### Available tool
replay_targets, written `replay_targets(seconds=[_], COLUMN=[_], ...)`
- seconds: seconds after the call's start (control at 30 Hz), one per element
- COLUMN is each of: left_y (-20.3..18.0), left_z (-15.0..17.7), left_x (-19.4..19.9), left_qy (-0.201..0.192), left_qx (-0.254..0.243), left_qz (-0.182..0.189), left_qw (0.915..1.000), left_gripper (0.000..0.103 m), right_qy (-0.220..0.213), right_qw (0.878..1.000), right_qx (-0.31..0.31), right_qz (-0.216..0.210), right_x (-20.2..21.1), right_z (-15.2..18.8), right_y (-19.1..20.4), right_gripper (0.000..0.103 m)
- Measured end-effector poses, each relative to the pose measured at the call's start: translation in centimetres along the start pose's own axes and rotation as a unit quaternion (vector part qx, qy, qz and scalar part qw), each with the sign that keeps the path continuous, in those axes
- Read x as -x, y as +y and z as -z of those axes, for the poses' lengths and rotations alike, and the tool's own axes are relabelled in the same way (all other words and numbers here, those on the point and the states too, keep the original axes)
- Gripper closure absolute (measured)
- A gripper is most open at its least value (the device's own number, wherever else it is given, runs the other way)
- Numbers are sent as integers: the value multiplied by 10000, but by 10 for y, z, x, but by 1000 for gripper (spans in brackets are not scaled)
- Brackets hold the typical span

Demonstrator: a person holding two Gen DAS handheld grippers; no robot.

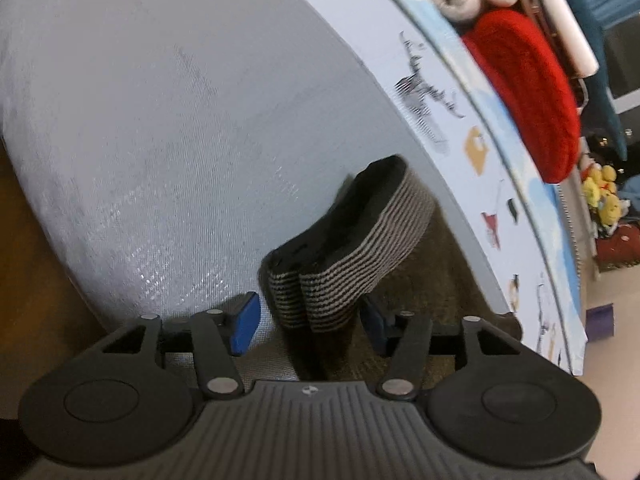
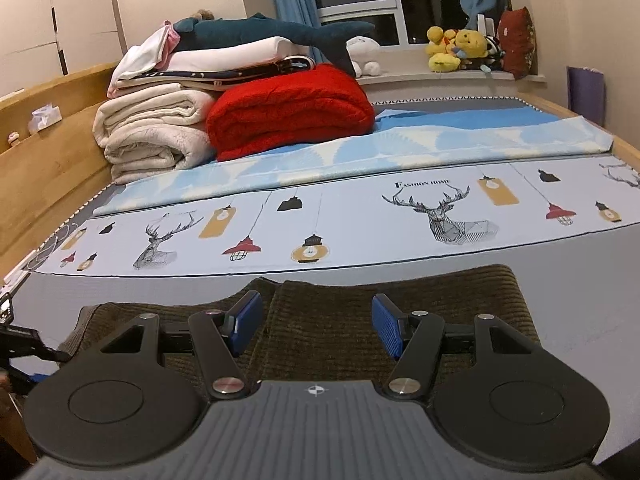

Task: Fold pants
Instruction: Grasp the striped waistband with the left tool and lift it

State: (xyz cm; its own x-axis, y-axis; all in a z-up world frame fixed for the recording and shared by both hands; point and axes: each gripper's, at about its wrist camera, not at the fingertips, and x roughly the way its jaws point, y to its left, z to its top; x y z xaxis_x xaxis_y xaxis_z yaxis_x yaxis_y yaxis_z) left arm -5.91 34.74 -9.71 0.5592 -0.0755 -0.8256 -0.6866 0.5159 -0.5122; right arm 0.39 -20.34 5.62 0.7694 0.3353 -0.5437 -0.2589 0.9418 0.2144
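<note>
The pants point(image 2: 360, 320) are dark brown corduroy and lie flat on the grey bed sheet, folded lengthwise. Their striped grey-and-black elastic waistband point(image 1: 344, 256) stands up in the left wrist view, between the blue pads of my left gripper point(image 1: 312, 324). The pads stand wide apart on either side of the band and do not pinch it. My right gripper point(image 2: 316, 326) is open just above the brown fabric, with nothing between its pads. The tip of the left gripper point(image 2: 24, 344) shows at the left edge of the right wrist view.
A patterned sheet with deer and lamps point(image 2: 360, 220) lies beyond the pants. A red blanket point(image 2: 288, 112) and rolled cream blankets point(image 2: 152, 136) are stacked at the back. A wooden bed frame point(image 2: 48, 152) runs along the left. Plush toys point(image 2: 460, 48) sit on the windowsill.
</note>
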Motion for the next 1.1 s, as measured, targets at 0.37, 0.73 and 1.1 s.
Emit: replay_targets(seconds=[0.37,0.73,1.1], left_y=[-26,-49,-34], left_z=[21,35,31], left_x=[-19,-2,-11], left_qy=[-207,-685,-392], left_qx=[-422,-649,-151], left_qz=[-452,-695,-706], left_qw=[9979,9931,9966], left_gripper=[37,67,48], right_qy=[44,103,120], right_qw=[9997,9985,9988], right_qx=[66,-140,-57], right_qz=[220,515,476], right_x=[25,54,51], right_z=[20,39,38], right_y=[-40,-82,-75], right_gripper=[40,40,40])
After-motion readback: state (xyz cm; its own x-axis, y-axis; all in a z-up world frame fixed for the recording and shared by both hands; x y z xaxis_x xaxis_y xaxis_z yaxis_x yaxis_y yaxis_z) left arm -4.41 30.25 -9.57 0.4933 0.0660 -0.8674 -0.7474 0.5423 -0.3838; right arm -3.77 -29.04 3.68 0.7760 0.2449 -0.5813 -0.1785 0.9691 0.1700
